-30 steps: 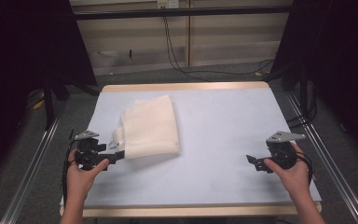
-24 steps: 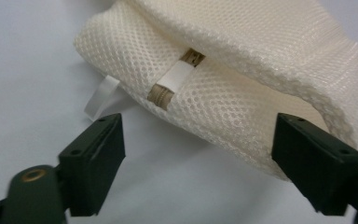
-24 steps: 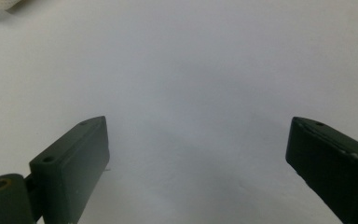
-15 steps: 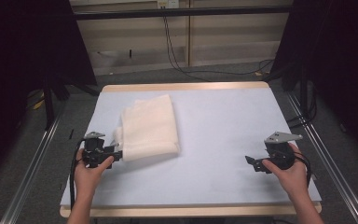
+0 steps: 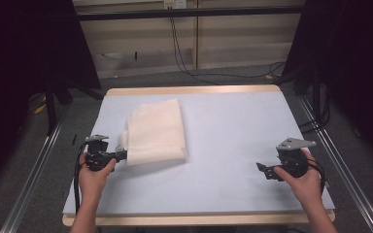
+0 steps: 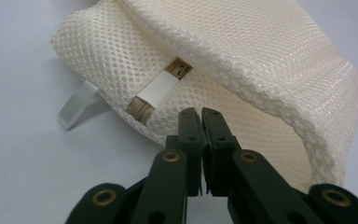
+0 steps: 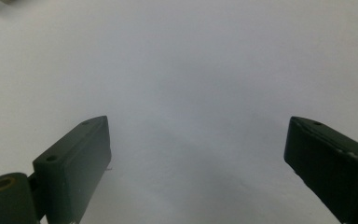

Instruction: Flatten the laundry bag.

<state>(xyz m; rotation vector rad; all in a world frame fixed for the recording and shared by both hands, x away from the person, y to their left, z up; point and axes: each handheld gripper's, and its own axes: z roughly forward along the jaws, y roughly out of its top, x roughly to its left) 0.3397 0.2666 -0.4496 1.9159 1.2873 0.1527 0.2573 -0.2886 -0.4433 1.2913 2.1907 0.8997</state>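
A cream mesh laundry bag [image 5: 155,131] lies folded on the pale blue table mat [image 5: 233,126], left of centre. My left gripper [image 5: 124,154] sits at the bag's near left corner. In the left gripper view its jaws have just been closing and now stand together on the bag's mesh edge [image 6: 261,70], the left gripper [image 6: 200,112] just below the zipper end [image 6: 161,91]. A white tag [image 6: 77,105] sticks out beside the zipper. My right gripper [image 5: 262,170] rests at the mat's near right, and the right gripper [image 7: 196,149] has its jaws wide apart over bare mat.
The mat lies on a wooden tabletop [image 5: 194,90] with metal rails [image 5: 34,170] along both sides. Cables [image 5: 189,68] run across the floor behind the table. Open mat stretches between the bag and the right hand.
The left gripper slid right to the bag's corner and its jaws went from wide apart to together on the mesh. The right hand kept still.
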